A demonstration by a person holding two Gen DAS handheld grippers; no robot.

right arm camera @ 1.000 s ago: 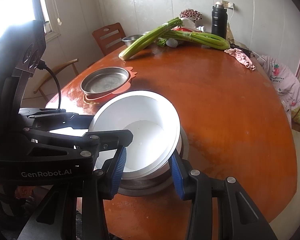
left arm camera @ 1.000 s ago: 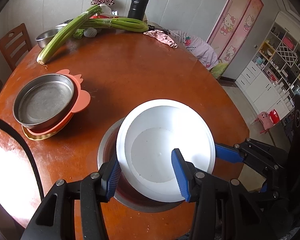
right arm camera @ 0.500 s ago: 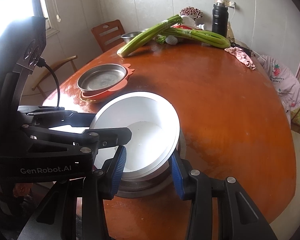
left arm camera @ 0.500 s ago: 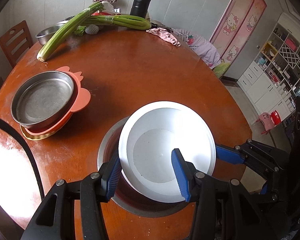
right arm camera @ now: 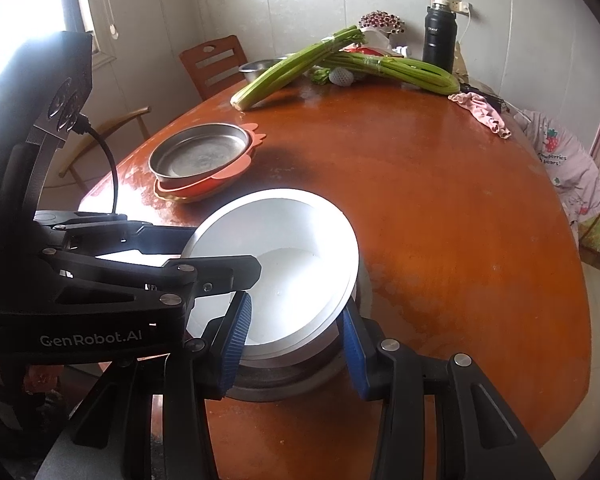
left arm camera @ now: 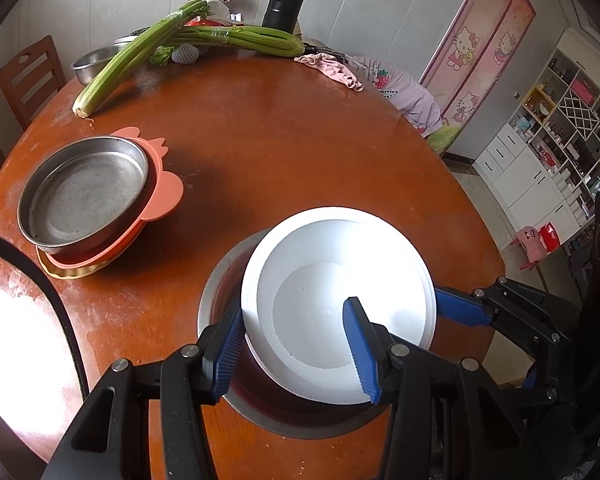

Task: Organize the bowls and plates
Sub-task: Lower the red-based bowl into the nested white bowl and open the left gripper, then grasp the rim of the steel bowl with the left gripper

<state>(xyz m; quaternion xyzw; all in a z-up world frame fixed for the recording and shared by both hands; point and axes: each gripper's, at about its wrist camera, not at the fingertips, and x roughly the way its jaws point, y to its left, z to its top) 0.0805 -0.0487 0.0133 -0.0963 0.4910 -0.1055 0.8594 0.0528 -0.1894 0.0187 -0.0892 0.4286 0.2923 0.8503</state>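
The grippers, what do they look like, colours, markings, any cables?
Both are black linkage frames with silver rivets and ribbed blue finger pads. The left gripper, seen from the right wrist, carries white "GenRobot.AI" lettering and a black cable plugged into its upright housing. No hands or sleeves show.

Counter point(left arm camera: 300, 140): glossy reddish wood, scuffed pale at the edge. White bowl point(left arm camera: 336, 304): smooth, matt-looking plastic. Steel pan point(left arm camera: 84, 192): dull brushed metal. Orange plate point(left arm camera: 168, 192): matt, plastic-looking. Claw pads point(left arm camera: 230, 348): ribbed blue.
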